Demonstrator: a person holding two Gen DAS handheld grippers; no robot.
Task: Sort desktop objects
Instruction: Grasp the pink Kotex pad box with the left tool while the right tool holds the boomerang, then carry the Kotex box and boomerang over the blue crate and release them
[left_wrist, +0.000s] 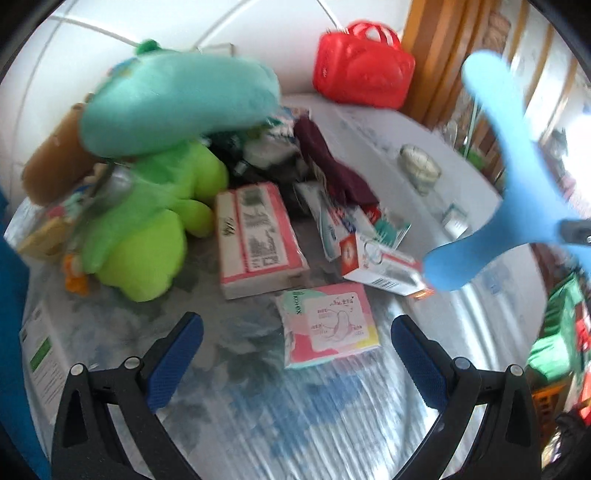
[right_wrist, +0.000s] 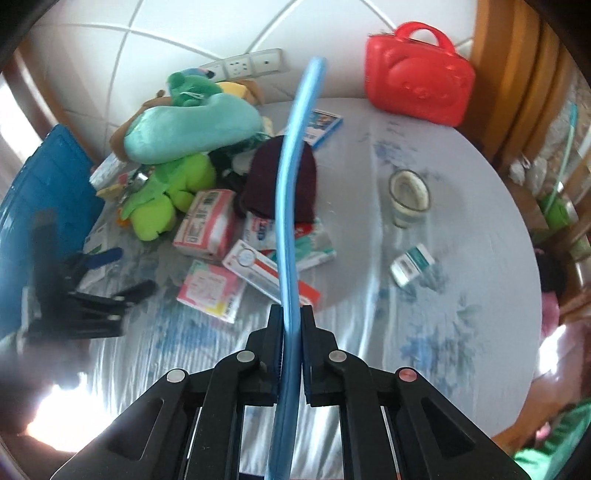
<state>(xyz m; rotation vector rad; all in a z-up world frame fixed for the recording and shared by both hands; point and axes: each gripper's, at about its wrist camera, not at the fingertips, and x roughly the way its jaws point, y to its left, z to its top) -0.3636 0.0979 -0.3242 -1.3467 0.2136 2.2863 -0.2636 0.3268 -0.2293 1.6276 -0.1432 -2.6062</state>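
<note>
Left wrist view: the left hand-held gripper hangs spread above the worktop, its blue pads wide apart with nothing between them. A pink packet lies flat just ahead of the gap, which suggests the spread suits its width. At 10 o'clock a green plush sits under a teal pillow, heaped with boxes, so that side reads as the unsorted pile. A red case stands at 1 o'clock against the wall. At 3 o'clock a blue forked piece is held up off the worktop, clear of the clutter.

Right wrist view: the right hand-held gripper is pressed together on that blue piece, seen edge-on as a thin curved strip running toward 12 o'clock; gripping the stem probably keeps it steady in carrying. Beyond it lie a dark hat, a pink box and a toothpaste box, crowded at 11 o'clock. A cup and a small packet sit apart at 2 o'clock. Where the blue piece belongs cannot be told.
</note>
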